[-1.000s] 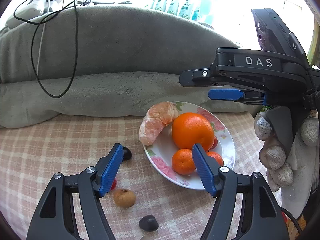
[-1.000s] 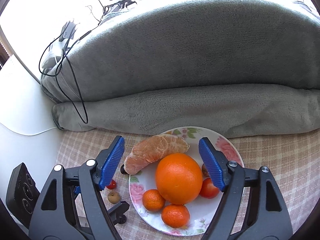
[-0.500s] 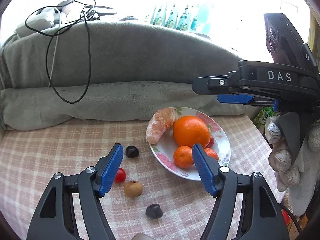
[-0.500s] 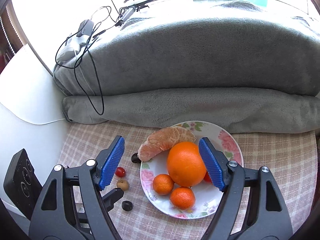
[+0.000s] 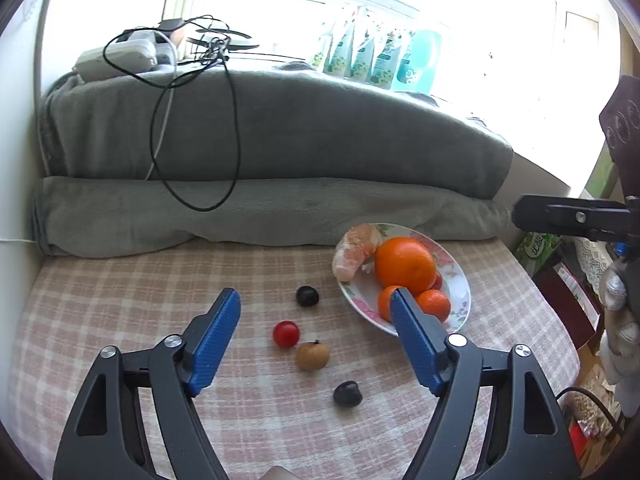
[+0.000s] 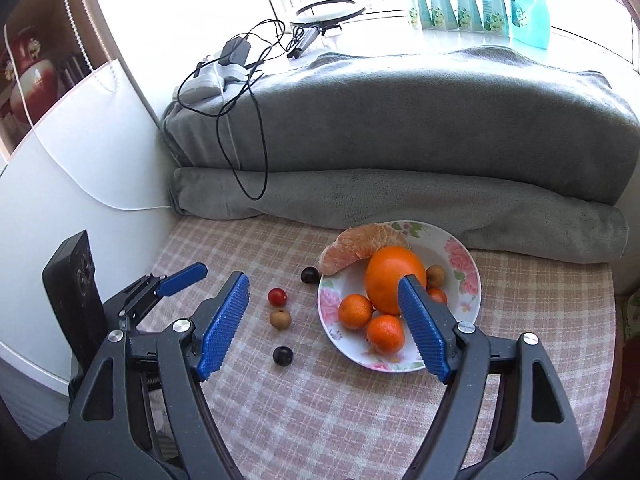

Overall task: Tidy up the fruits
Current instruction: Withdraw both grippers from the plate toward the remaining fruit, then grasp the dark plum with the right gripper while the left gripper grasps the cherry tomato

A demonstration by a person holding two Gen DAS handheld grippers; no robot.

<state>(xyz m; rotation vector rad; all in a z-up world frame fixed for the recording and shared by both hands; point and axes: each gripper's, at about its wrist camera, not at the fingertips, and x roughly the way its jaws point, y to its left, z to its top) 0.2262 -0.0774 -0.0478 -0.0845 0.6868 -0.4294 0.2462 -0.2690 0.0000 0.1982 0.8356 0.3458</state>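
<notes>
Our left gripper (image 5: pixel 316 312) and right gripper (image 6: pixel 324 300) both spread wide, empty, above the plate (image 6: pixel 460 248), small fruits (image 5: pixel 313 355) beside it

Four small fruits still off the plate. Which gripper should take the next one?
Probably left. The left gripper, open, frames the cherry tomato and longan; the right gripper, open, faces the plate.

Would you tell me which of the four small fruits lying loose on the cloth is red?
The cherry tomato, beside the tan longan; the other two are dark.
</notes>
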